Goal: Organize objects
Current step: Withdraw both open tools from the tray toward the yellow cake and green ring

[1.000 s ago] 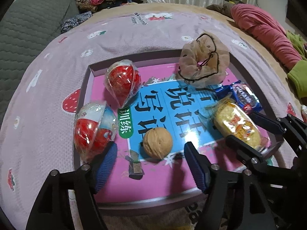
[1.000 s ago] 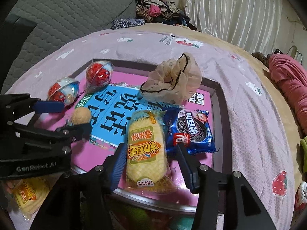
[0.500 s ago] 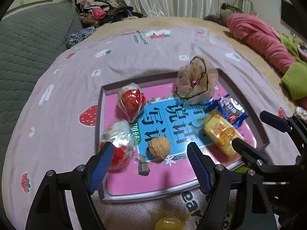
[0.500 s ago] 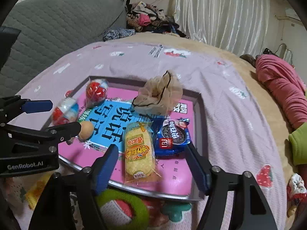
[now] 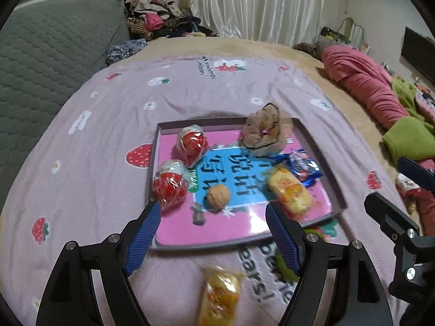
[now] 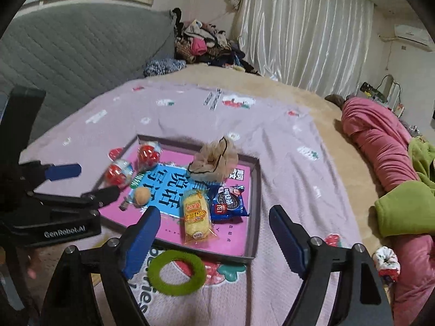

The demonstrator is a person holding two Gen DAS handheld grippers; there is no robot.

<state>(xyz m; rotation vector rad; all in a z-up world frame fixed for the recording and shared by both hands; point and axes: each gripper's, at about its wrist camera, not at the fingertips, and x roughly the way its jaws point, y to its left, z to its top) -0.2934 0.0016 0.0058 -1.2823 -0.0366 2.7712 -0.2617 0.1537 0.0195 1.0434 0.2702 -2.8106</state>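
Shallow tray (image 6: 251, 209) on the bed's pink blanket (image 6: 293, 190), holding two red wrapped toys (image 5: 191, 144), a walnut (image 5: 218, 194), a yellow cake packet (image 6: 195, 212), a blue cookie packet (image 6: 229, 202) and a beige mesh pouch (image 6: 216, 160). Left gripper (image 5: 212, 239): jaws open, empty, above the tray's near edge. Right gripper (image 6: 210, 240): jaws opening, nothing gripped. Green ring (image 6: 176, 271) and a second yellow packet (image 5: 220, 296) lie on the blanket, near side.

the room is dim, lit softly from above and through the pale pleated curtain (image 6: 301, 35). a patch of white glare sits on the glossy pink tray liner (image 5: 255, 218). shadows under objects are faint. both fisheye views bend the bed strongly and go black at the corners. the nearby yellow snack packet (image 5: 218, 296) is smeared by motion blur; distant clutter is soft.
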